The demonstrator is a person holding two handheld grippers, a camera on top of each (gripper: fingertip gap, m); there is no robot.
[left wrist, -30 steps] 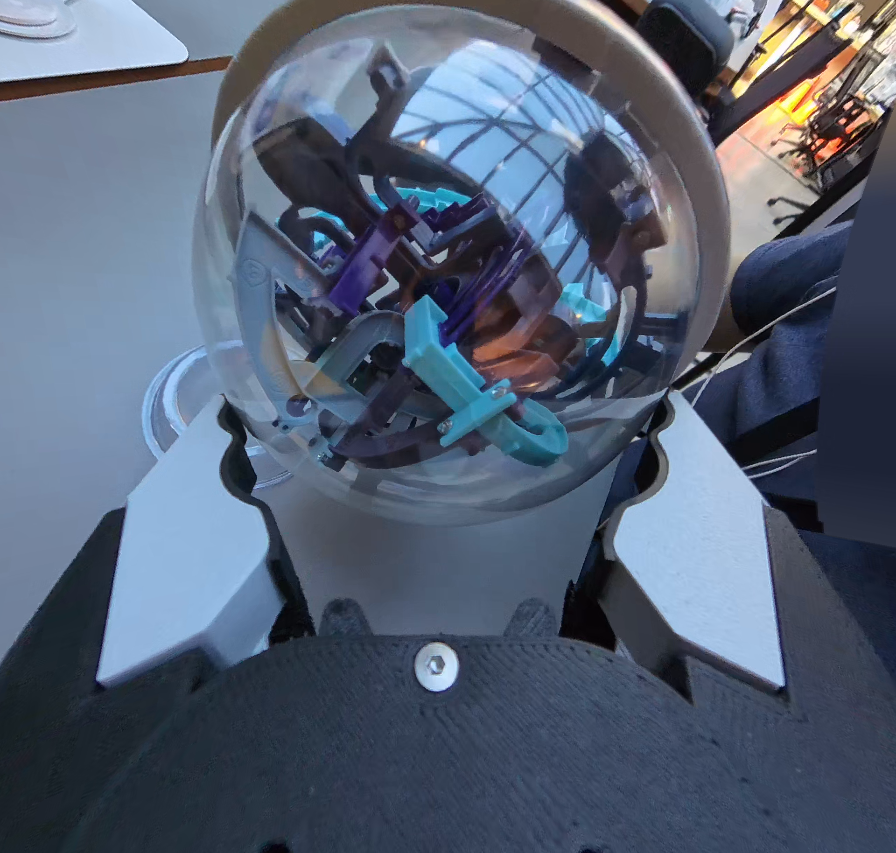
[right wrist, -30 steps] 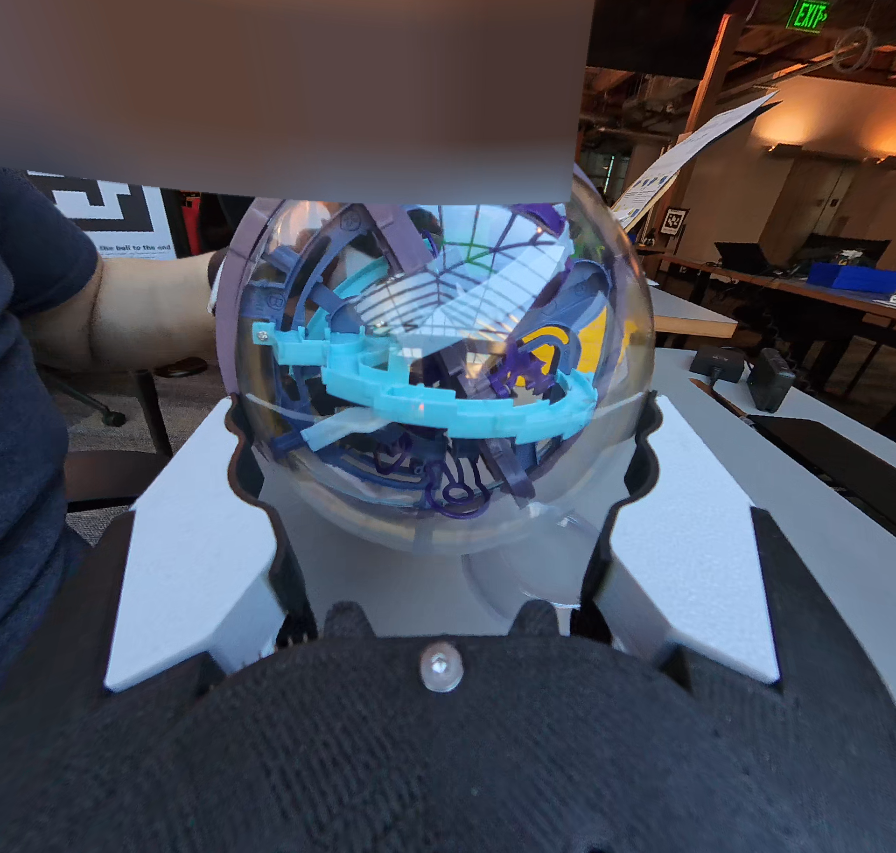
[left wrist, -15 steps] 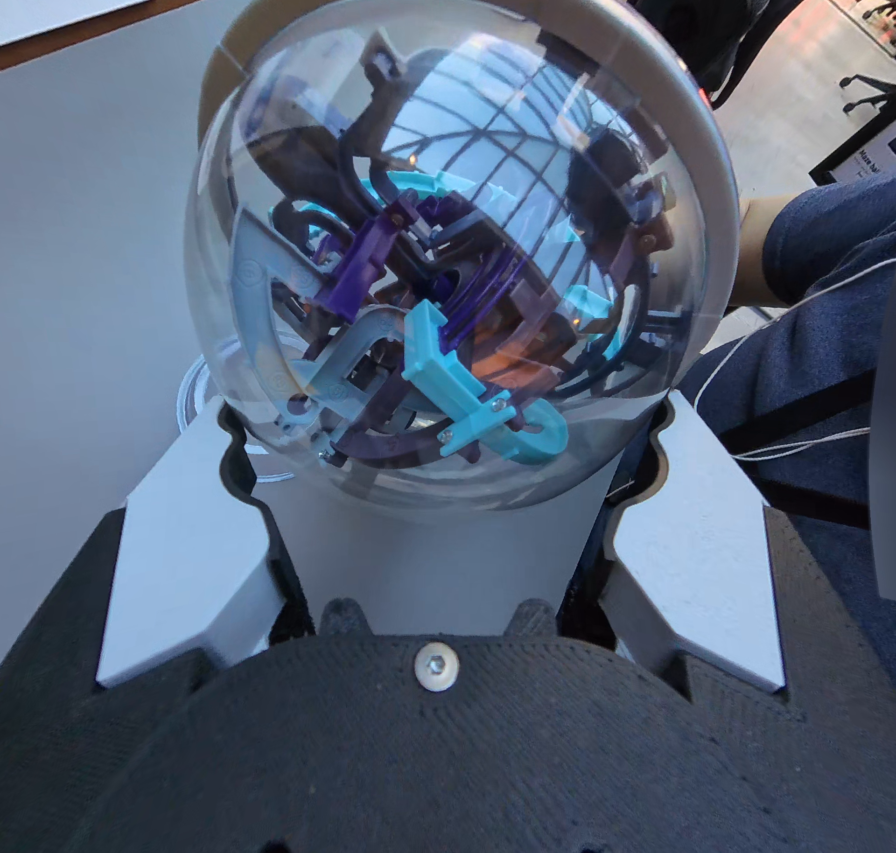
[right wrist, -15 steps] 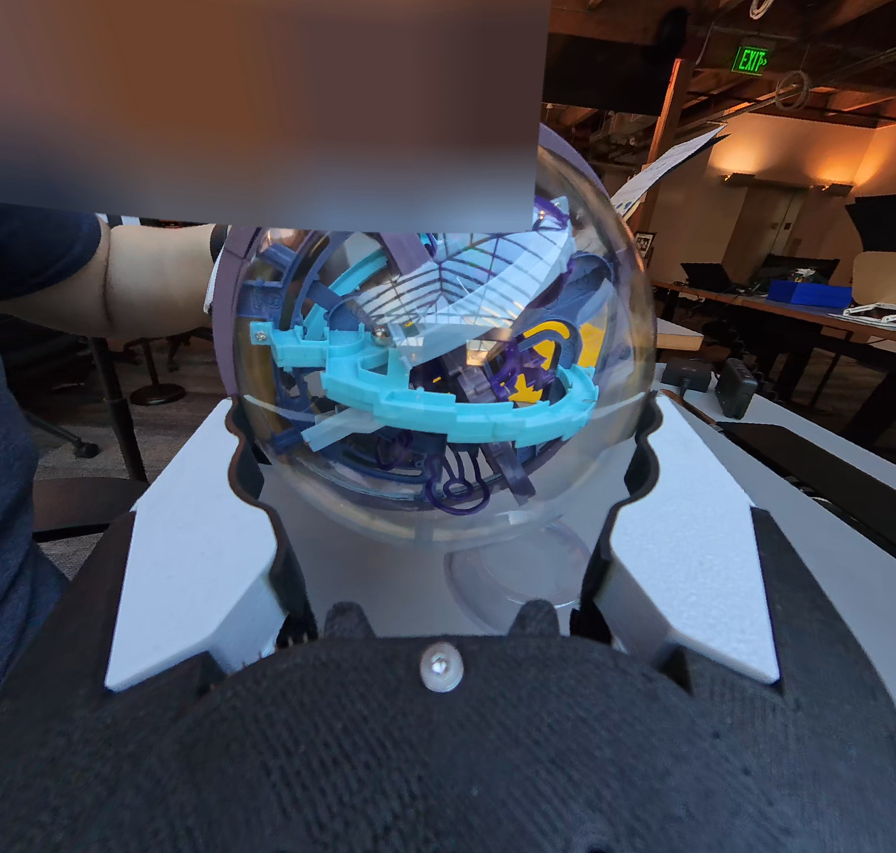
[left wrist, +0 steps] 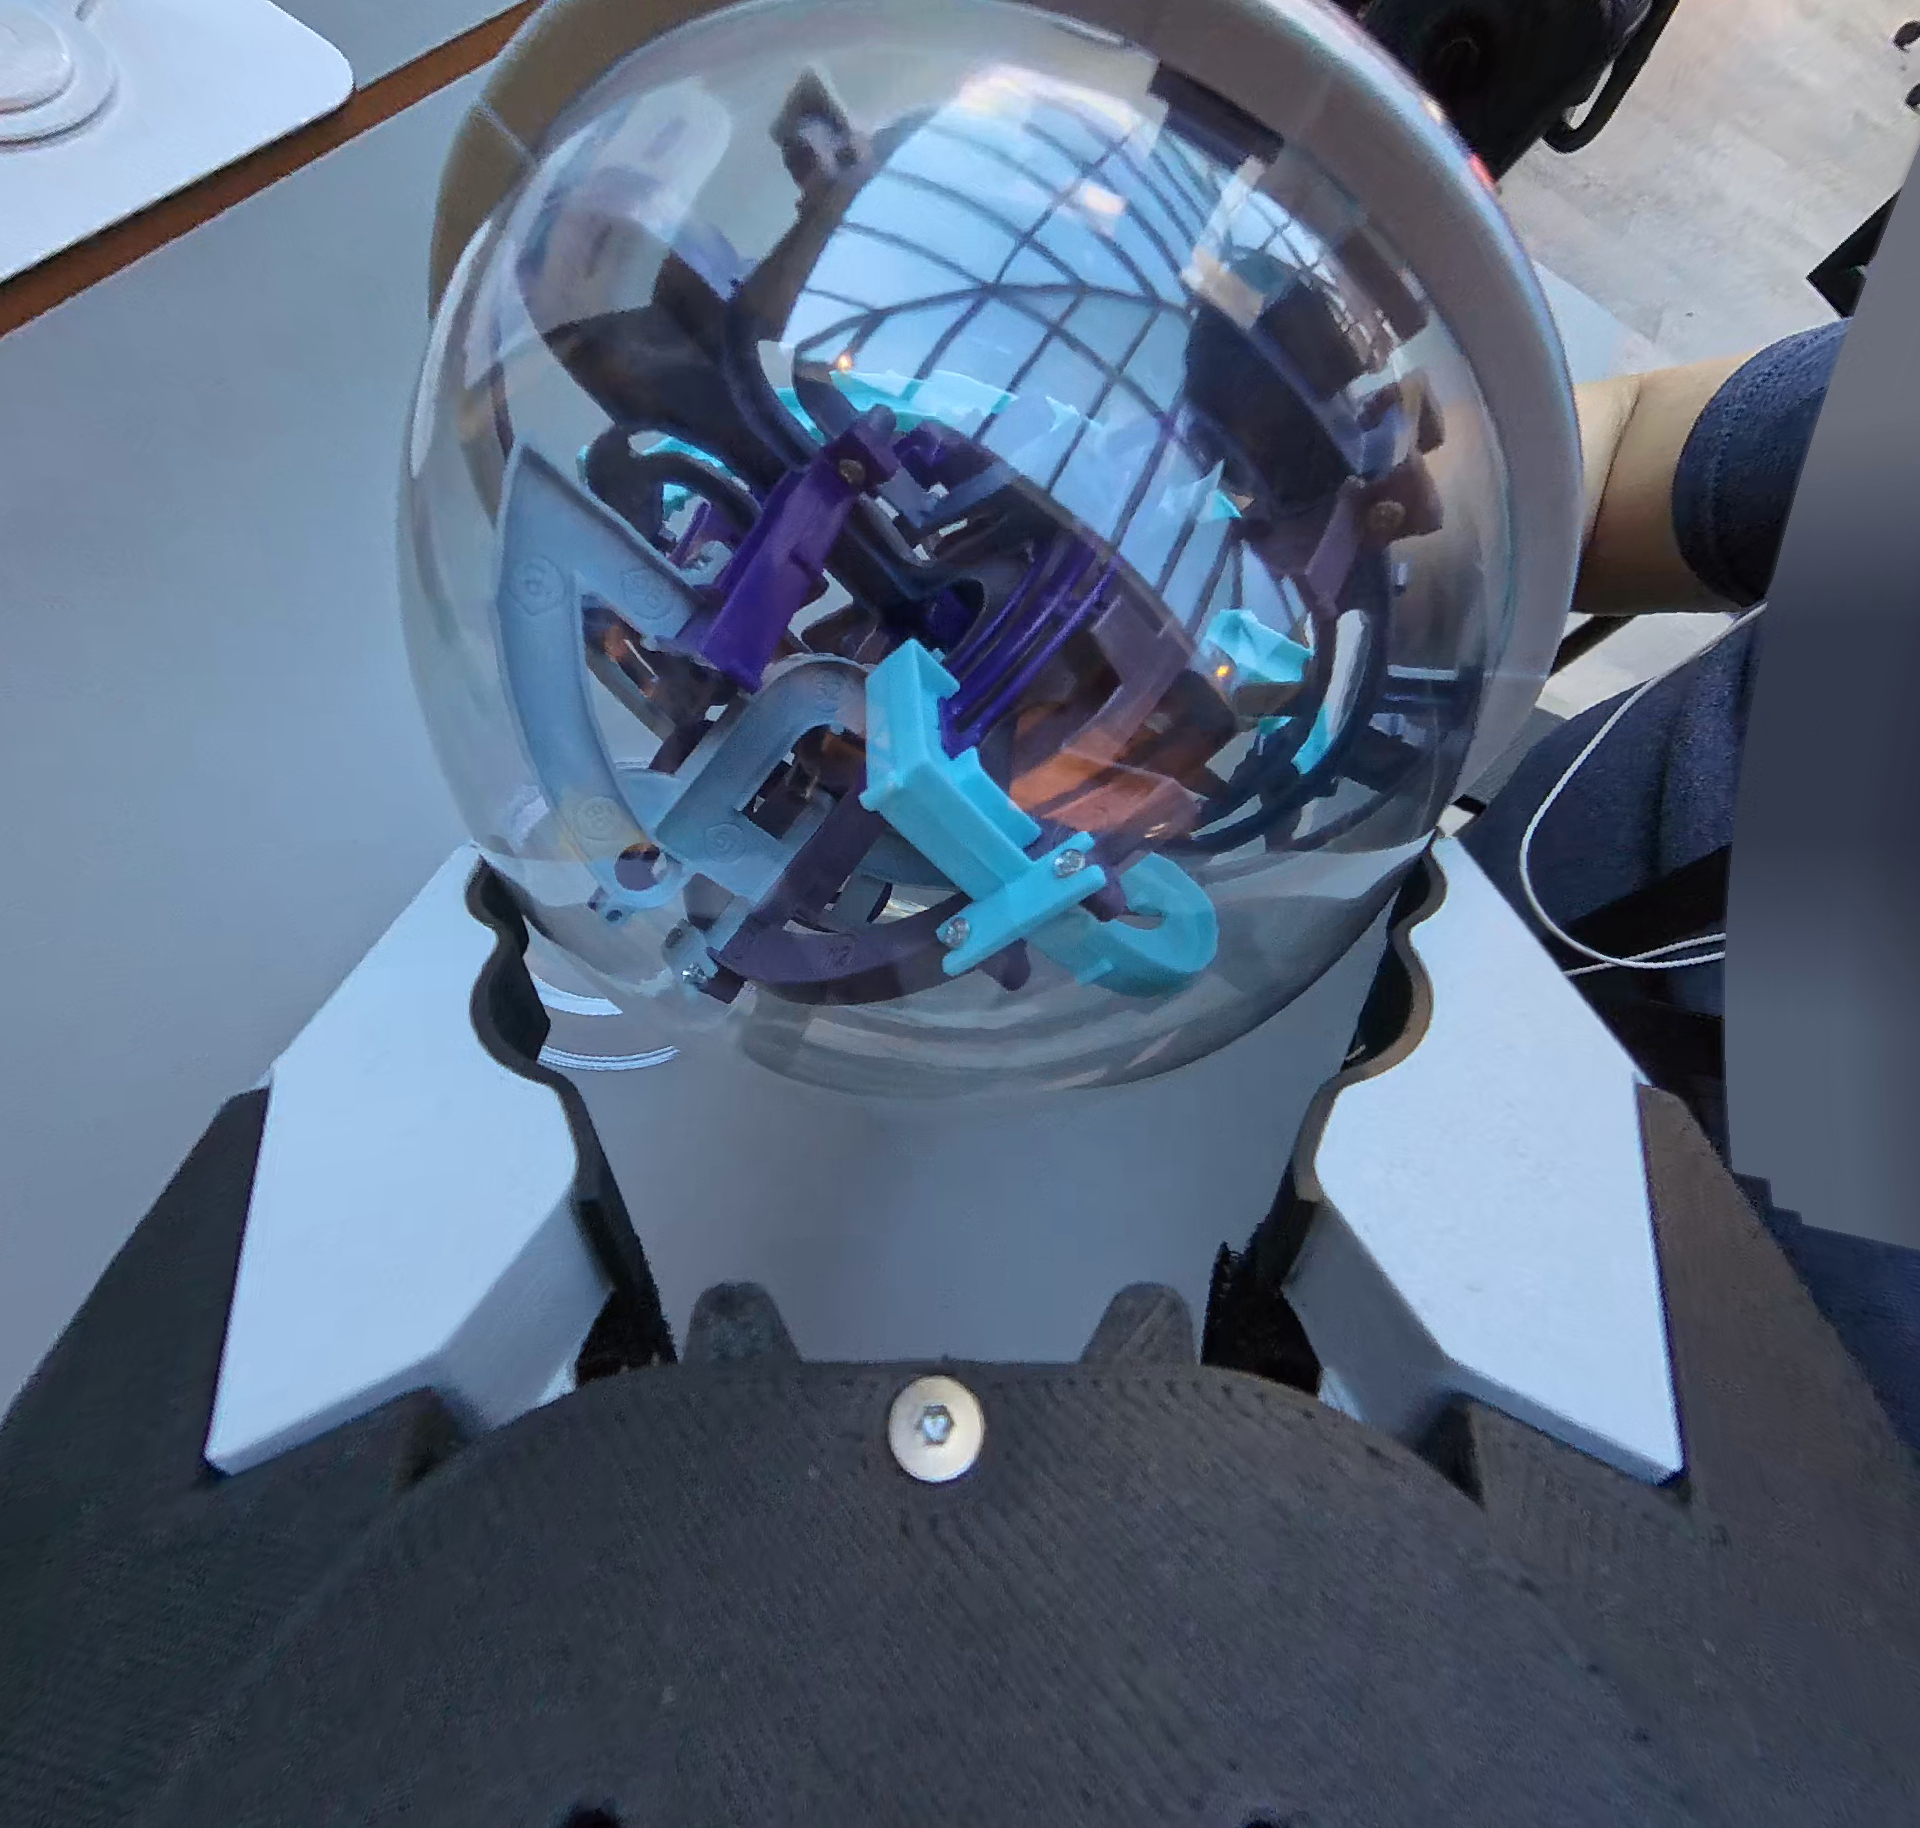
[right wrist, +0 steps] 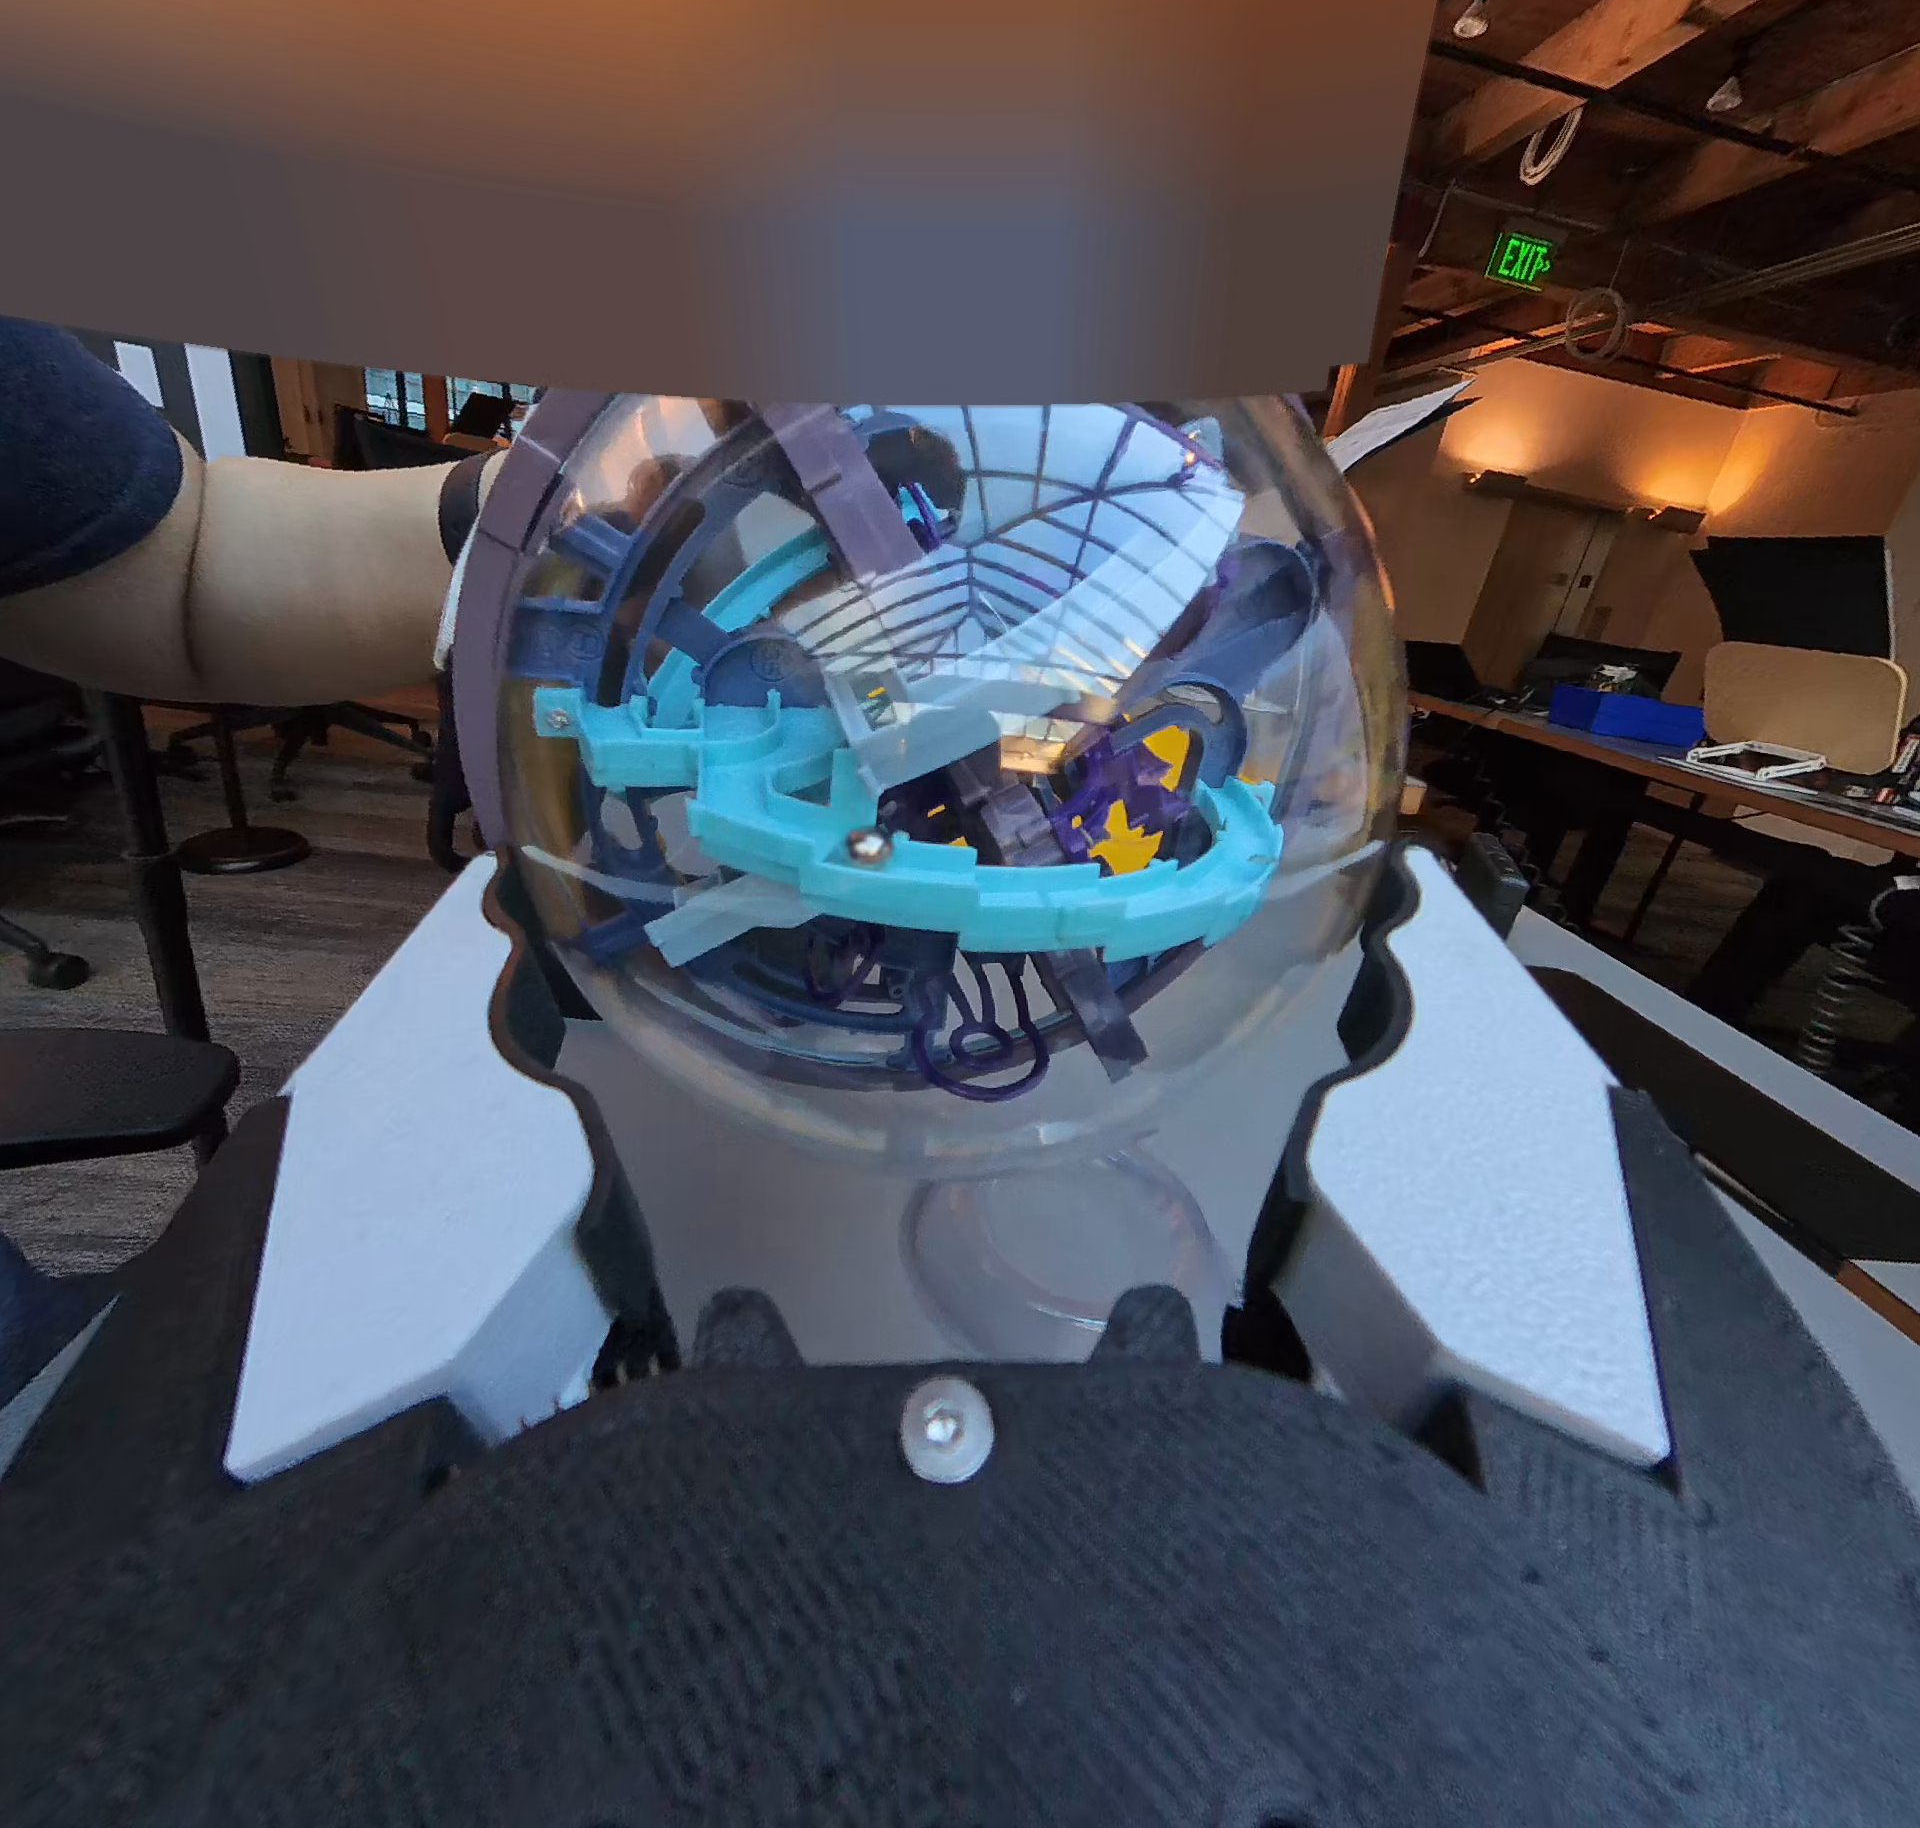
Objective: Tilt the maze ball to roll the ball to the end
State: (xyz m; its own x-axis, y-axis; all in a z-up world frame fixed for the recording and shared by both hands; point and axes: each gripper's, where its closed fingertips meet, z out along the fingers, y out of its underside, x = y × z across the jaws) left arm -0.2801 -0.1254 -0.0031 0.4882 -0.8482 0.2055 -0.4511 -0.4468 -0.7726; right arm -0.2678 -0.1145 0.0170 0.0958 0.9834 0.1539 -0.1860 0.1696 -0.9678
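Note:
The maze ball [left wrist: 977,552] is a clear sphere with cyan, purple and grey tracks inside and a grey band round it. It is held up above the grey table [left wrist: 208,583]. My left gripper [left wrist: 951,874] is shut on one side of it and my right gripper [right wrist: 940,885] is shut on the opposite side [right wrist: 935,770]. In the right wrist view a small steel ball [right wrist: 868,845] sits on the cyan track [right wrist: 1039,905], left of its middle. The sphere's clear ring stand [right wrist: 1060,1259] lies on the table below it.
A white mat [left wrist: 156,85] lies at the far left of the table. A person's forearm [right wrist: 260,583] reaches in behind the sphere. An office chair [left wrist: 1507,12] stands beyond the table edge. Desks with equipment [right wrist: 1714,739] stand at the right.
The sphere has been tilted while held in both grippers. The steel ball has rolled down and to the right along the cyan track. The ring stand now sits more under the sphere.

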